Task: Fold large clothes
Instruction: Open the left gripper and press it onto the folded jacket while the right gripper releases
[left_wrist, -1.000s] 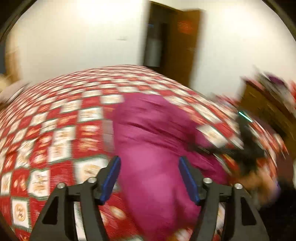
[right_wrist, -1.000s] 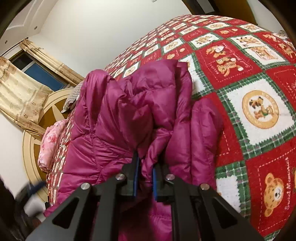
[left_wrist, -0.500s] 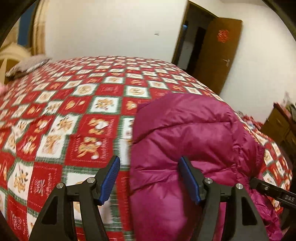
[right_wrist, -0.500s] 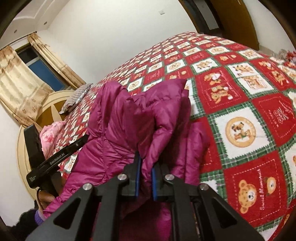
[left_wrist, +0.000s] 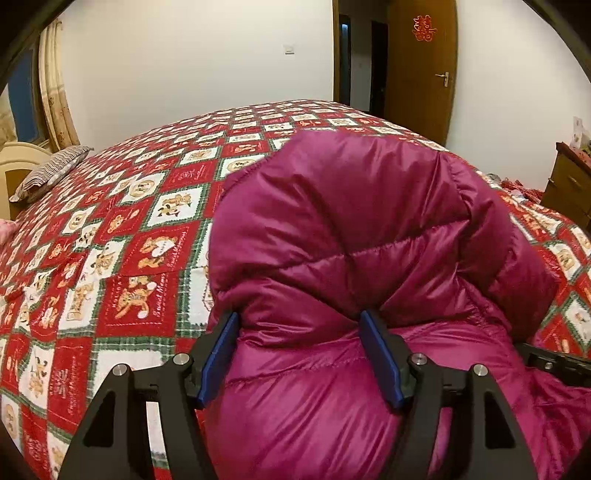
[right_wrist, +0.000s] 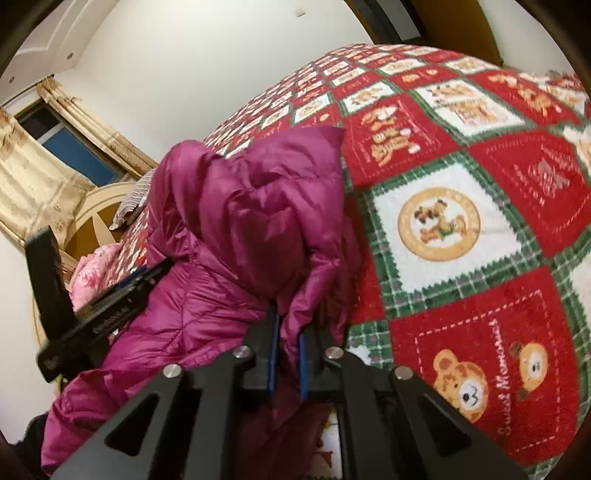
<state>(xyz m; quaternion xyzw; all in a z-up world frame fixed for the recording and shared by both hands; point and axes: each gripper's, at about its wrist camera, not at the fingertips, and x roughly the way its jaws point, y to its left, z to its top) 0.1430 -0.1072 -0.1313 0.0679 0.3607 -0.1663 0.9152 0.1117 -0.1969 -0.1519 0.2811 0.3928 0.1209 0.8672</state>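
Observation:
A magenta puffer jacket (left_wrist: 351, 240) lies bunched on a bed with a red, white and green teddy-bear quilt (left_wrist: 122, 258). My left gripper (left_wrist: 299, 358) is open, its blue pads on either side of a thick fold of the jacket. My right gripper (right_wrist: 287, 354) is shut on a thin fold of the jacket (right_wrist: 258, 221) and holds it raised above the quilt (right_wrist: 461, 229). The left gripper's black body (right_wrist: 107, 306) shows in the right wrist view, against the jacket's left side.
A striped pillow (left_wrist: 48, 171) and a cream headboard (left_wrist: 14, 162) lie at the bed's far left. A pink cloth (right_wrist: 92, 269) sits near the headboard. A wooden door (left_wrist: 421, 70) and a wooden dresser (left_wrist: 569, 184) stand at the right.
My left gripper has swung in and closed the distance to the jacket, which now sits between its open pads. The right gripper has kept its hold and lowered the fold slightly.

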